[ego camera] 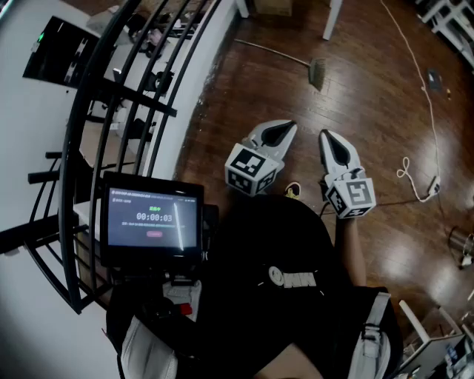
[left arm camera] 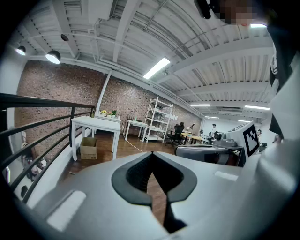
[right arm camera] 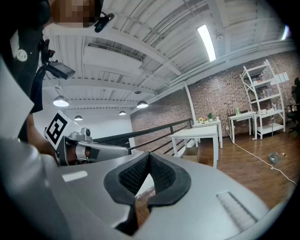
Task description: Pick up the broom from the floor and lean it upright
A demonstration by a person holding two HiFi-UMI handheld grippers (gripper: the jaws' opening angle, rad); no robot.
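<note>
The broom [ego camera: 295, 61] lies flat on the wooden floor ahead in the head view, its thin handle running left and its bristle head at the right end. My left gripper [ego camera: 286, 129] and right gripper [ego camera: 324, 137] hover side by side well short of it, both shut with nothing between the jaws. In the left gripper view the left gripper [left arm camera: 151, 154] points almost level across the room, and the right gripper [right arm camera: 149, 154] does the same in its own view. Neither gripper view shows the broom.
A black metal railing [ego camera: 141, 96] curves along the left over a white ledge. White table legs [ego camera: 332, 18] stand beyond the broom, with a cardboard box [left arm camera: 88, 147] under a white table [left arm camera: 96, 124]. A white cable [ego camera: 415, 104] trails across the floor at right.
</note>
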